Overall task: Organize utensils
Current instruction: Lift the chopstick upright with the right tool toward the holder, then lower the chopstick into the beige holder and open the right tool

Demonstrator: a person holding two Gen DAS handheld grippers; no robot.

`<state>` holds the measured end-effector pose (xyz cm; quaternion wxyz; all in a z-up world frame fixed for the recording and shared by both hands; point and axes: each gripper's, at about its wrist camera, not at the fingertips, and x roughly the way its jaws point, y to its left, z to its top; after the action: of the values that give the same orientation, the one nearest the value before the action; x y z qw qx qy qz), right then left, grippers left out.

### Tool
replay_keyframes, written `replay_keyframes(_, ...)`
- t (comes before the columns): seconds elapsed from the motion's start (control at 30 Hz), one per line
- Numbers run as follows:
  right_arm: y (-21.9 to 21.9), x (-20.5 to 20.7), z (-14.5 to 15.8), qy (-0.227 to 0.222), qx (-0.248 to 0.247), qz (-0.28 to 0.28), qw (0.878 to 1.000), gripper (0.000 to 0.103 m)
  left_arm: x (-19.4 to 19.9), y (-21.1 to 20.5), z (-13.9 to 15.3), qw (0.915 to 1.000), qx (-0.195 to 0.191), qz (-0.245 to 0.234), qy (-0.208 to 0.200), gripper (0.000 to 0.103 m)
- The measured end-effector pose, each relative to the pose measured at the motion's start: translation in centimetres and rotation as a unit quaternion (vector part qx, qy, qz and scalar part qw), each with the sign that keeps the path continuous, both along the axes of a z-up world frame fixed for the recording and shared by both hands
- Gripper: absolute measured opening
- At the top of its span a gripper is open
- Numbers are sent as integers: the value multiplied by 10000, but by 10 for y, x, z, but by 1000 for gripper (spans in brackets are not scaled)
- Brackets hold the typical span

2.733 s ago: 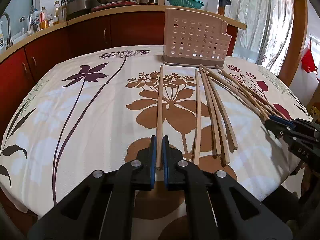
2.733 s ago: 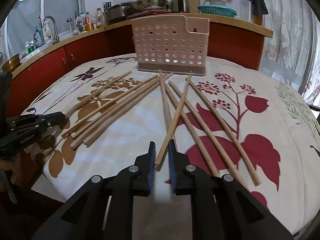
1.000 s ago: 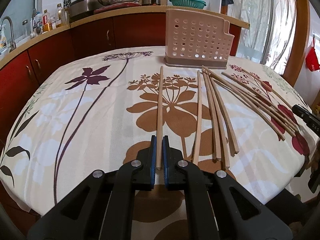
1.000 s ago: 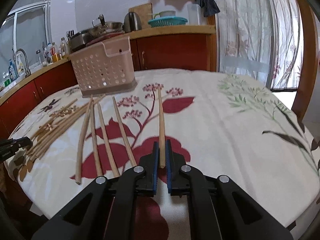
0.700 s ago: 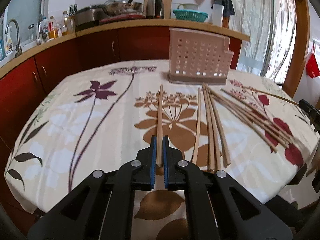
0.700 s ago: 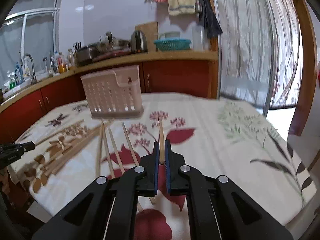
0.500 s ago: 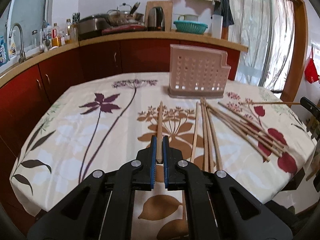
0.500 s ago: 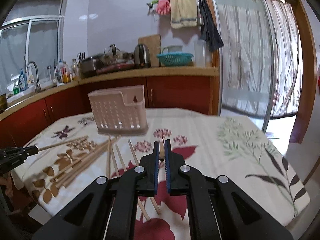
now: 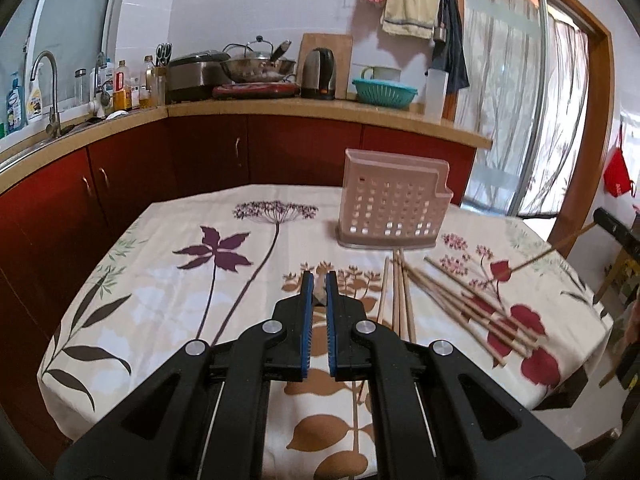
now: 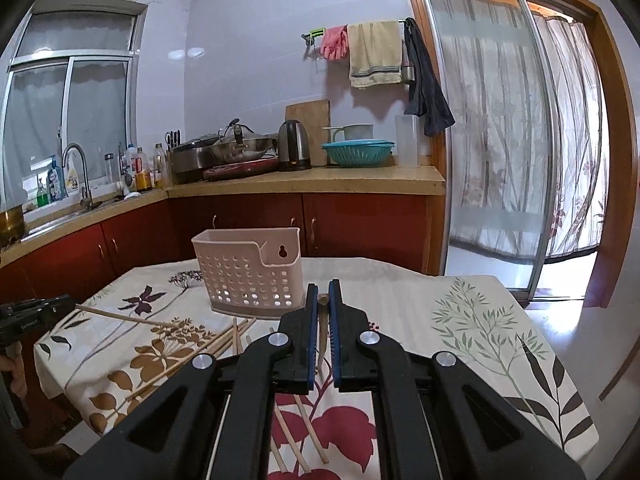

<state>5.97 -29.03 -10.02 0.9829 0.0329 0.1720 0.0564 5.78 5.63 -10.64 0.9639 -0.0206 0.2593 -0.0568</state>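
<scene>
Above the floral tabletop (image 9: 168, 280), the left gripper (image 9: 319, 288) pinches one chopstick (image 9: 320, 294), seen end-on between its pads and pointing toward the far perforated basket (image 9: 392, 208). Likewise the right gripper (image 10: 323, 300) is clamped on another chopstick (image 10: 322, 320), with the basket (image 10: 248, 276) just left and beyond. Loose chopsticks (image 9: 452, 296) lie on the cloth near the basket's front.

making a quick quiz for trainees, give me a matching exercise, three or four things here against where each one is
Things:
1. perforated basket
2. loose chopsticks
3. teal colander
4. chopstick in the right gripper

Places:
A. on the kitchen counter
B. lying on the tablecloth
C. clamped between the jaws, off the table
D. standing upright on the table

Pairs: 1-D, 2-B, 3-A, 4-C
</scene>
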Motion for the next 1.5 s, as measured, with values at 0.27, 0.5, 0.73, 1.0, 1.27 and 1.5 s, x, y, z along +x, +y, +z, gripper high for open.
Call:
replay_keyframes(0.27,3,21,10,39,-24,82,10000,6,11,4,26,9998,11,-33,-204,7)
replay_keyframes(0.5,6,41,17,-38,-66,123,9999,6,32,2,38,9992,131,-114,-356,7)
replay_keyframes(0.73,7,63,19,-132,-74,85,9998,6,58,-1,47,9988,155,-218,-419,7)
replay_keyframes(1.0,4,76,39,-234,36,209,9995,6,79,-5,64,9980,-6,-489,-394,7)
replay_keyframes(1.27,4,95,82,-597,374,522,9961,6,98,-17,111,9934,-180,-877,-714,7)
replay_keyframes(1.5,15,129,116,-923,507,707,9919,6,125,-37,159,9866,-135,-1047,-1244,7)
